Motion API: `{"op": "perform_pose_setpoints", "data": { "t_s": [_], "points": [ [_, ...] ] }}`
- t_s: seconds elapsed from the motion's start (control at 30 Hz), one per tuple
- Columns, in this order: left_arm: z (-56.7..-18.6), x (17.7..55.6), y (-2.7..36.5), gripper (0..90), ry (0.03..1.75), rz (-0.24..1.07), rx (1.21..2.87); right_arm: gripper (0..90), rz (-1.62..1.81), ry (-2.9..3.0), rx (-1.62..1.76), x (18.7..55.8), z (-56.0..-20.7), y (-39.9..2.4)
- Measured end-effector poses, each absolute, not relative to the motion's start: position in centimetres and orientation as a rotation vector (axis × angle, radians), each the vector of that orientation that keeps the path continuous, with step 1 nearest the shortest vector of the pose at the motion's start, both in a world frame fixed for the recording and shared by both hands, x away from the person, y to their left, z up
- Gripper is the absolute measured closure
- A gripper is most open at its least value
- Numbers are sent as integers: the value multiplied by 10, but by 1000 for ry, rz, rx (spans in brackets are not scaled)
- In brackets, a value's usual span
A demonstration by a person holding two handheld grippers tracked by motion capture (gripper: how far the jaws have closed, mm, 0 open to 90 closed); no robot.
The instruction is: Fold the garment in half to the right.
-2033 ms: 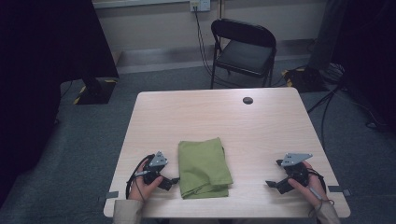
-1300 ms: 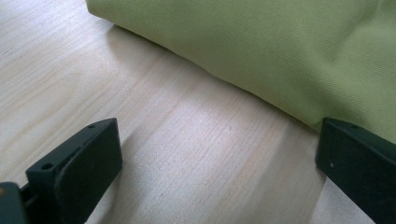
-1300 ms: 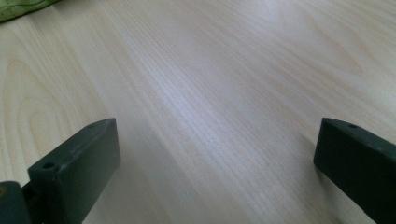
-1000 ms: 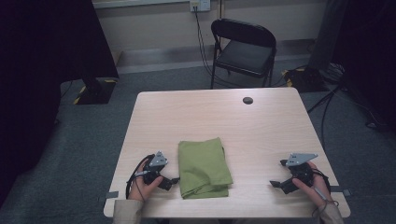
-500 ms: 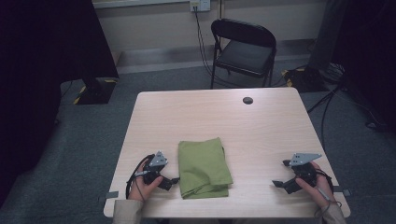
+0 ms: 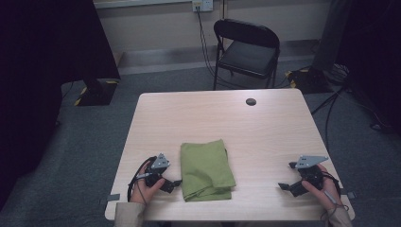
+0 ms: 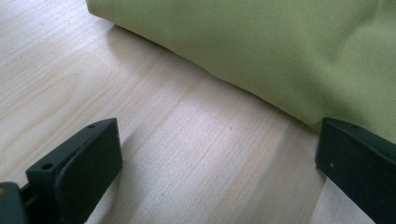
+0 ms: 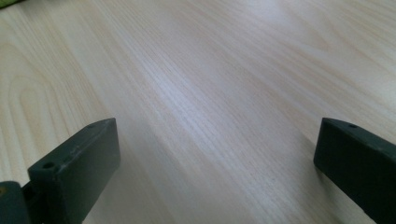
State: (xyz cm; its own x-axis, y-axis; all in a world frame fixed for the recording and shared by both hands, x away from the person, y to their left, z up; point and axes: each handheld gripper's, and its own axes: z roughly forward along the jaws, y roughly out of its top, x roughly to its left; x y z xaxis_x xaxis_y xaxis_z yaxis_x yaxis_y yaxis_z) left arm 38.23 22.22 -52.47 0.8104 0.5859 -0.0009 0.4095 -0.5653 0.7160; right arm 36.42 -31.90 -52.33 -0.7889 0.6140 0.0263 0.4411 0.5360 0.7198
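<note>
Left gripper poised at the folded cloth's edge

The left gripper rested with jaws spread wide and empty, just beside the folded green cloth, whose long axis ran away from the person; the right gripper, also spread, sat well apart on the table.

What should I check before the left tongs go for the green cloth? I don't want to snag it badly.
1. Left tongs open: ok, jaws wide apart.
2. Left tongs beside the folded green cloth: ok, its edge lies just ahead.
3. One jaw touching the cloth: cannot tell.
4. Right tongs open: ok, over bare table.
5. Right tongs near the cloth: not ok, well off to its right.
6. Cloth lying flat and folded: ok.
</note>
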Motion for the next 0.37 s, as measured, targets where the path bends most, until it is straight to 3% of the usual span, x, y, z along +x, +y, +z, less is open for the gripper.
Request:
{"op": "perform_pose_setpoints", "data": {
  "t_s": [0.37],
  "points": [
    [-525,383,223,0,733,307,2249,0,1062,2542,869,363,-524,-318]
  ]
}}
